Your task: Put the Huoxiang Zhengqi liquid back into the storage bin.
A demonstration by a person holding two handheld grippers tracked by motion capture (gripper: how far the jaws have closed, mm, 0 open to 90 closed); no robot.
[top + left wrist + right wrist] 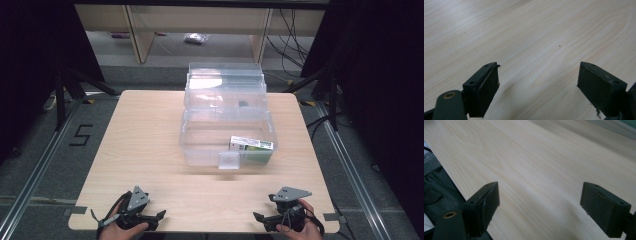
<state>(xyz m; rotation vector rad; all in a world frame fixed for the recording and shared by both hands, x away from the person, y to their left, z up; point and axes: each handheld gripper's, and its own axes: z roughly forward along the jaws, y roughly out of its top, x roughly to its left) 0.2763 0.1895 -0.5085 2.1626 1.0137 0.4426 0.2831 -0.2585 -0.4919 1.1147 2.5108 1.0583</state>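
Both grippers, left gripper (161, 215) and right gripper (257, 217), rest wide apart, empty, low at table (150, 130) near edge.

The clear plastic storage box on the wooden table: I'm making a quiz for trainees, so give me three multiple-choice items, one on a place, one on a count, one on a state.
1. Where does the green-and-white carton lie?
A. Inside the clear plastic storage box, front right
B. On the light wooden table beside the box
C. In the left gripper

2. How many grippers rest near the table's front edge?
A. One
B. Two
C. Three

3. How do the left gripper's jaws stand?
A. Shut on the carton
B. Shut, empty
C. Open, empty

Key: 1 A, the carton sits within the box walls. 2 B, left gripper and right gripper. 3 C, bare table shows between the jaws.
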